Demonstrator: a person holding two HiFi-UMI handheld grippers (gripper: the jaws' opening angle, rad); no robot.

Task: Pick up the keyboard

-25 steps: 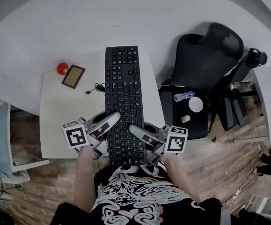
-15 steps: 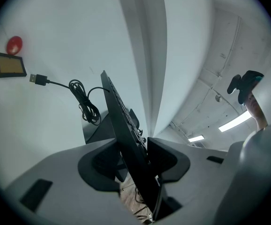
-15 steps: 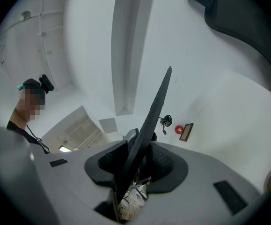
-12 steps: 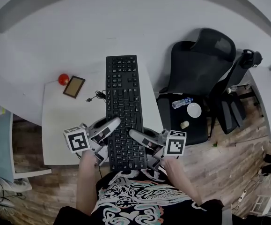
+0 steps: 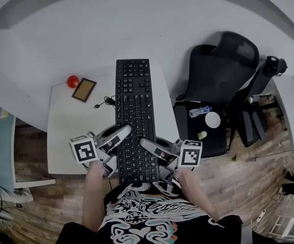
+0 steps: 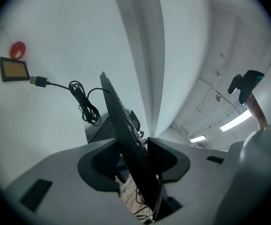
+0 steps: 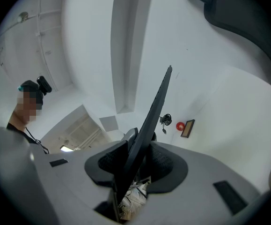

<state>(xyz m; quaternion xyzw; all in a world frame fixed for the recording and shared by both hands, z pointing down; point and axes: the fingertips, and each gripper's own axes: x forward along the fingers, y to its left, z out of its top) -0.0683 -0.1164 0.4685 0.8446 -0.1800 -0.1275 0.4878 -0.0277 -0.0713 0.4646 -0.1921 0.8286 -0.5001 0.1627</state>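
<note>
The long black keyboard (image 5: 134, 116) is held at its near end between both grippers, lengthwise away from me over the white table (image 5: 70, 131). My left gripper (image 5: 120, 136) is shut on its left edge and my right gripper (image 5: 148, 145) on its right edge. In the left gripper view the keyboard (image 6: 126, 125) runs edge-on between the pads of the left gripper (image 6: 135, 161). In the right gripper view the keyboard (image 7: 151, 116) is likewise clamped in the right gripper (image 7: 135, 161). Its cable (image 5: 103, 104) lies coiled on the table.
A red ball (image 5: 73, 81) and a small framed panel (image 5: 84, 90) lie at the table's far left. A black office chair (image 5: 218, 75) stands to the right, with a water bottle (image 5: 200, 111) and a white round lid (image 5: 213, 119) on its seat. Wooden floor surrounds the table.
Both grippers and the keyboard keep their places relative to each other. Only the head view has shifted a little, so the table sits slightly lower in the picture.
</note>
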